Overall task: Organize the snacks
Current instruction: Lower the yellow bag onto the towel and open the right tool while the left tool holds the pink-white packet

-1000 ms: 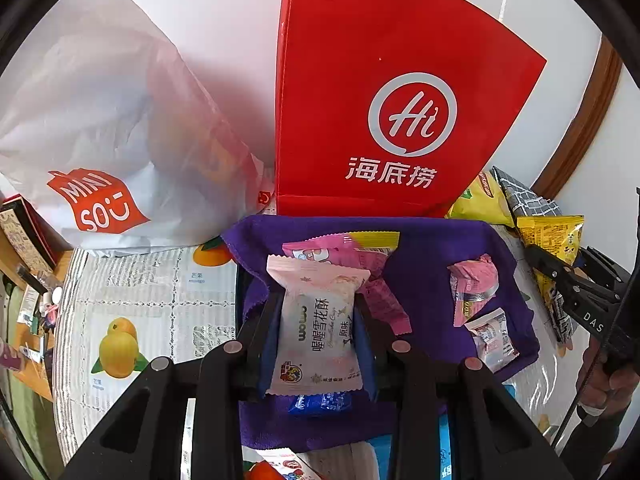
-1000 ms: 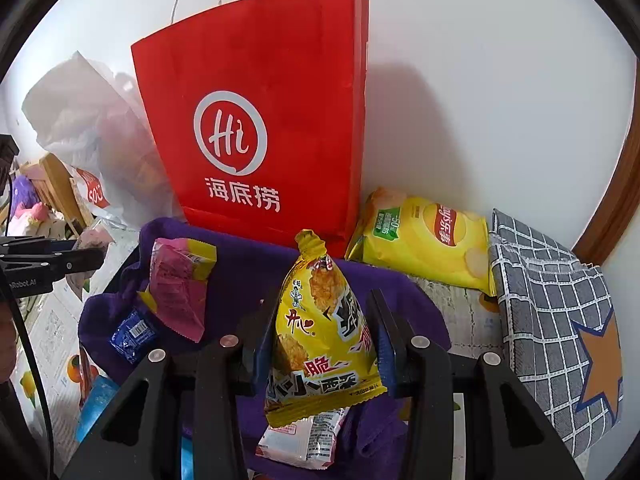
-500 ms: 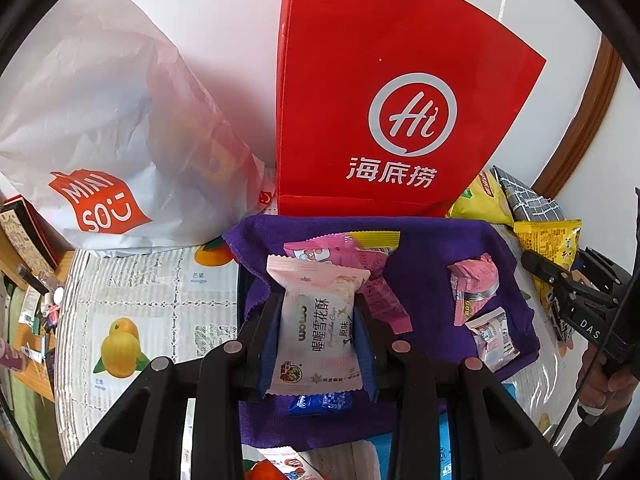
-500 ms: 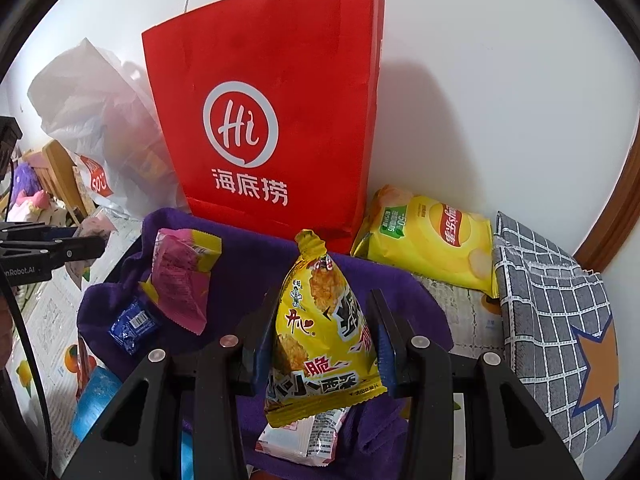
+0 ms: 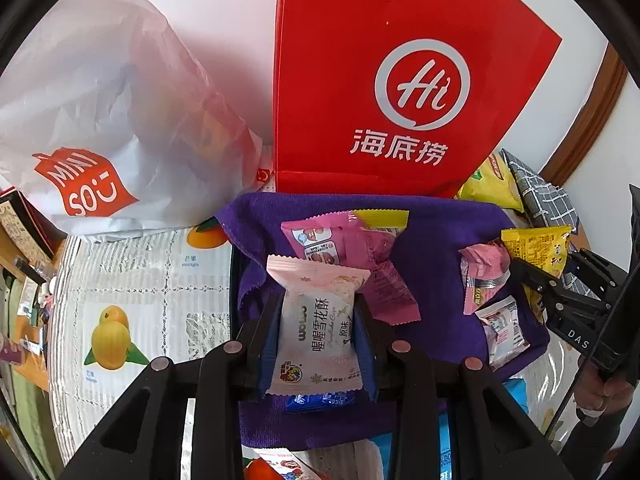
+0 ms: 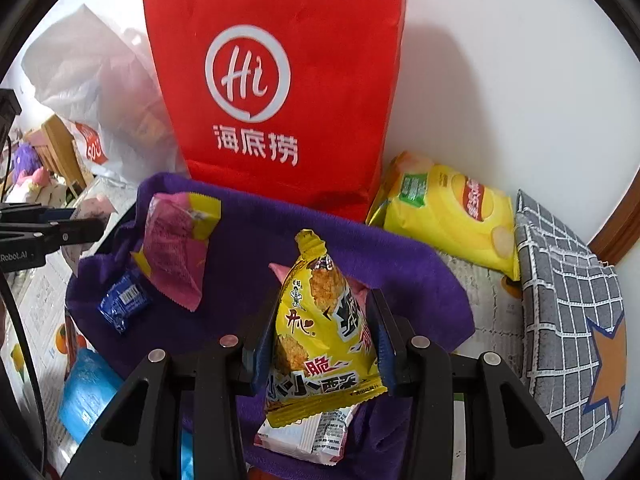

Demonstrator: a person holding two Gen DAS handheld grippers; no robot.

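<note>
My left gripper (image 5: 318, 312) is shut on a pale pink snowflake-pastry packet (image 5: 316, 328), held above a purple cloth (image 5: 440, 232). My right gripper (image 6: 320, 324) is shut on a yellow triangular snack bag (image 6: 320, 332) over the same purple cloth (image 6: 248, 248). On the cloth lie a pink-and-yellow packet (image 5: 352, 240) (image 6: 176, 240), a small blue packet (image 6: 124, 300) and small pink and white packets (image 5: 484, 280). The right gripper with its yellow bag shows at the right of the left wrist view (image 5: 536, 264).
A red paper bag (image 5: 400, 80) (image 6: 280, 80) stands behind the cloth against the wall. A white Miniso plastic bag (image 5: 100, 120) is at the left. A yellow chips bag (image 6: 448, 216) and grey checked pouch (image 6: 568, 312) lie at the right. A fruit-print tablecloth (image 5: 140, 300) covers the table.
My right gripper with the yellow bag has moved left and forward over the cloth, closer to the red bag. My left gripper has stayed put with its packet.
</note>
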